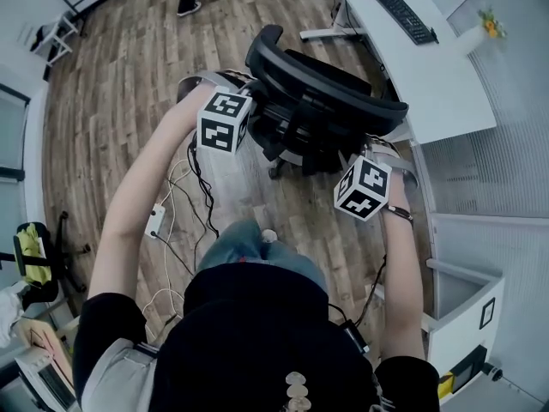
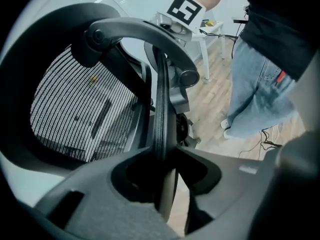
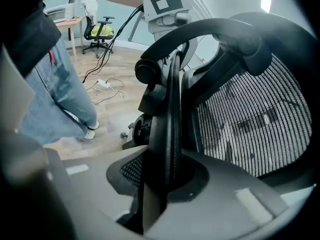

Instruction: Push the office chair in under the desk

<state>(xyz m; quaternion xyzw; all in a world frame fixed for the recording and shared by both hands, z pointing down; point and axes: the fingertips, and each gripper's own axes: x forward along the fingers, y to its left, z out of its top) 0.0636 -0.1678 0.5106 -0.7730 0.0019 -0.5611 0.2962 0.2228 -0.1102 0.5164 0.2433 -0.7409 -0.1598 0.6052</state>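
- Left tool (image 2: 162,156) and right tool (image 3: 167,171) each clamp the office chair's (image 1: 322,97) backrest rim, for steady two-sided pushing.
- Surface (image 1: 433,75) stands just beyond; chair not yet under.

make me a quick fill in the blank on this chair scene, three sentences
1. The left hand-held gripper is shut on a side edge of the office chair, on its mesh ____.
2. The right hand-held gripper is shut on the other side edge, so the number of grippers holding the chair is ____.
3. On the white desk lies a black ____.

Missing words: backrest; two; keyboard.
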